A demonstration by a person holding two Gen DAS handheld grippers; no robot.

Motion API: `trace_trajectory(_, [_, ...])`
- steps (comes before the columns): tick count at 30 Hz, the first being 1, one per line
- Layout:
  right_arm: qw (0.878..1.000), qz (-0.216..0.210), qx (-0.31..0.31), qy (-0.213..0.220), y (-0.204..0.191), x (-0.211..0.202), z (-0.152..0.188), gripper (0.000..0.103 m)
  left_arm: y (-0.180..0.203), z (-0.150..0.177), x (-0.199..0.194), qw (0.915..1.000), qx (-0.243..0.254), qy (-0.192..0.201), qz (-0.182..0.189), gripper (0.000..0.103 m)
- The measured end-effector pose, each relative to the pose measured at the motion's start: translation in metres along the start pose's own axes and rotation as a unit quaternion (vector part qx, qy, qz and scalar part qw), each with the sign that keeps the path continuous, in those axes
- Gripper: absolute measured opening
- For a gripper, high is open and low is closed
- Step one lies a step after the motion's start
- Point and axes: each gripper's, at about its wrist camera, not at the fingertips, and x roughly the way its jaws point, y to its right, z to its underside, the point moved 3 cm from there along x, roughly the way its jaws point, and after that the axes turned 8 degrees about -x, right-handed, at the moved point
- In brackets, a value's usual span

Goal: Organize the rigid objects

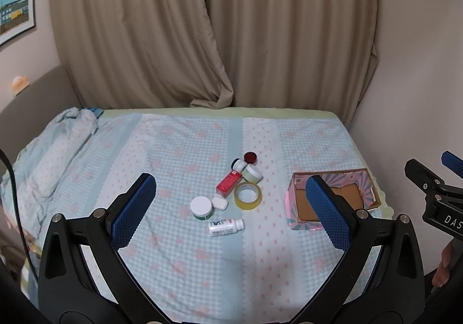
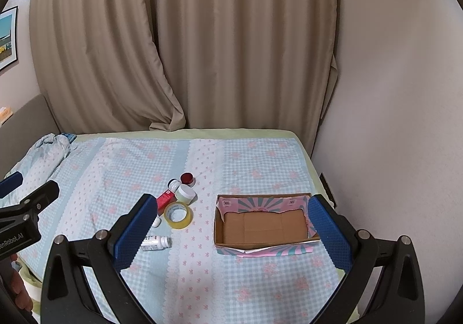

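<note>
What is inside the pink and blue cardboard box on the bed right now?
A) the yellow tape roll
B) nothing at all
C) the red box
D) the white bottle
B: the pink and blue cardboard box shows only its bare brown floor, while the yellow tape roll, the white bottle lying on its side and the small red box all lie on the checked bedsheet to its left.

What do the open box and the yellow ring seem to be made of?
Open box: likely cardboard; plain brown matte inside, printed pink-and-teal paper outside, torn at the rim. Yellow ring: probably a roll of clear adhesive tape; glossy, translucent yellowish band around a pale core.
</note>
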Motion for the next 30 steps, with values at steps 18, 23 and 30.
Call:
trace_trajectory(18, [1.0,-0.006,0.001,0.003,-0.0058,0.0045,-0.0006,0.103,0.0004,-0.0009,0.0017,1.0,0.002,0.003,-0.005,0.102])
trace_trajectory(23, [1.0,-0.007,0.003,0.004,-0.0046,0.0054,0.0009,0.103,0.0014,0.0,0.0026,1.0,0.002,0.002,-0.004,0.102])
trace_trajectory(30, [1.0,-0.006,0.003,0.004,-0.0047,0.0052,0.0011,0.103,0.0033,0.001,0.0029,1.0,0.002,0.001,-0.004,0.102])
